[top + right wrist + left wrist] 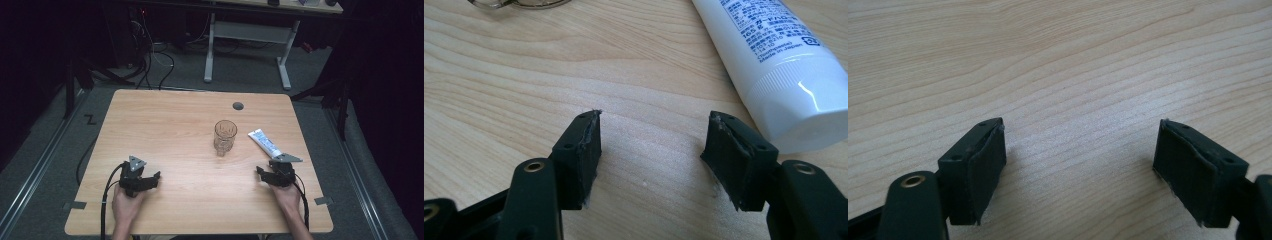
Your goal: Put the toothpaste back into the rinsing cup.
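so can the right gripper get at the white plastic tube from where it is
Probably yes: the right gripper is open, and the white plastic tube lies just ahead, beside its jaw, with only bare wooden table between.

A white plastic tube (pixel 265 142) with blue print lies flat at centre right, cap toward the lower right; a clear ribbed glass (pixel 225 136) stands upright just left.

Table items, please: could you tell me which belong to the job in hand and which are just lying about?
In the job: white tube, nearest the open right tool; drinking glass.
Lying about: grey cap set into the table; desk frame behind.
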Available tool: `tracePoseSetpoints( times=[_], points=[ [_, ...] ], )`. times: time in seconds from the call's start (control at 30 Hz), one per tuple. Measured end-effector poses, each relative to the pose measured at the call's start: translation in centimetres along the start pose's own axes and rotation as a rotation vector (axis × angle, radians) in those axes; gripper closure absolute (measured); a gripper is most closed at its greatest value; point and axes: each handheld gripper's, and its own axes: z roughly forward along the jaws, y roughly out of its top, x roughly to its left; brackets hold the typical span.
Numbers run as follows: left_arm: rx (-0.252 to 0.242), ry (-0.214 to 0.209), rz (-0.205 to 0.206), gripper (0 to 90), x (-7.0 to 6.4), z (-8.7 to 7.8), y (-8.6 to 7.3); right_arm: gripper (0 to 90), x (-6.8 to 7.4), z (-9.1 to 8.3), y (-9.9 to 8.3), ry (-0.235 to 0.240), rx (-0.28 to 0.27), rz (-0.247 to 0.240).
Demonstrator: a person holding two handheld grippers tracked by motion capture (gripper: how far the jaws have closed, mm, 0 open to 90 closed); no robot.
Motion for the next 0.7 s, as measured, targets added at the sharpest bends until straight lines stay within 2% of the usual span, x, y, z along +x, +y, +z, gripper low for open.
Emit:
tracePoseSetpoints(
  times=[0.17,0.37,0.7],
  points=[
    [0.0,0.0,0.0,21.1,0.0,0.0,0.0,39.4,-0.2,-0.2,0.0,0.019,-0.003,0.019],
    [0.0,0.0,-0.001,21.1,0.0,0.0,0.0,38.7,-0.3,-1.0,0.0,0.045,-0.038,0.032],
    [0.0,-0.001,0.0,21.1,0.0,0.0,0.0,37.0,-1.0,-1.9,-0.6,0.059,-0.061,0.073]
  ],
)
